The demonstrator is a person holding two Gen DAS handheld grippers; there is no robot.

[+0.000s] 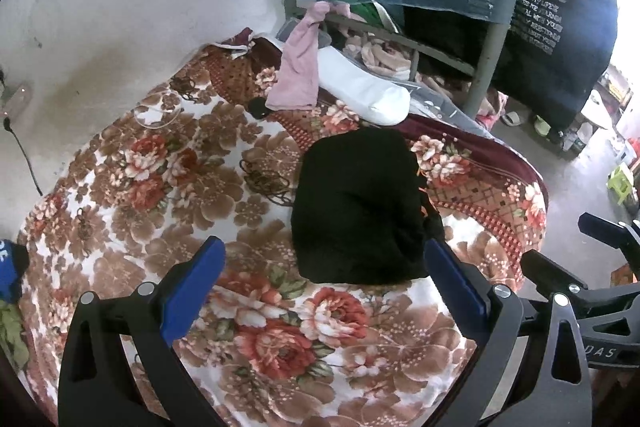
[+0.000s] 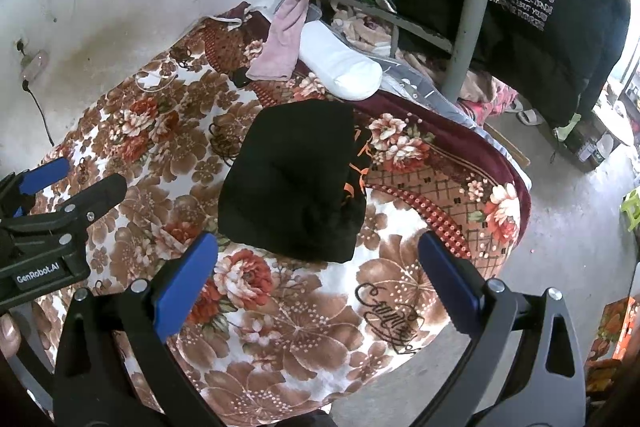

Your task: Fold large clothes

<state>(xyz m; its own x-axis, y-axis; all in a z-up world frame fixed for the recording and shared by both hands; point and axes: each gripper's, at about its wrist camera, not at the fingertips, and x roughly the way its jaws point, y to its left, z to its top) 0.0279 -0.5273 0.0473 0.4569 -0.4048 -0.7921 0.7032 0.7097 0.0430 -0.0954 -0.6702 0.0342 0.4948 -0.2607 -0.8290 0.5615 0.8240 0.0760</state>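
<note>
Though folded, garment beyond hand-held gripper.

A flowery blanket is covering the bed. At the far end of the blanket, a white pillow is lying, and a pink towel is hanging down just beside it, touching it. A grey bed frame is standing behind the blanket. A black shirt with words is hanging past it. A black cable is hanging down the wall left of the blanket.
</note>
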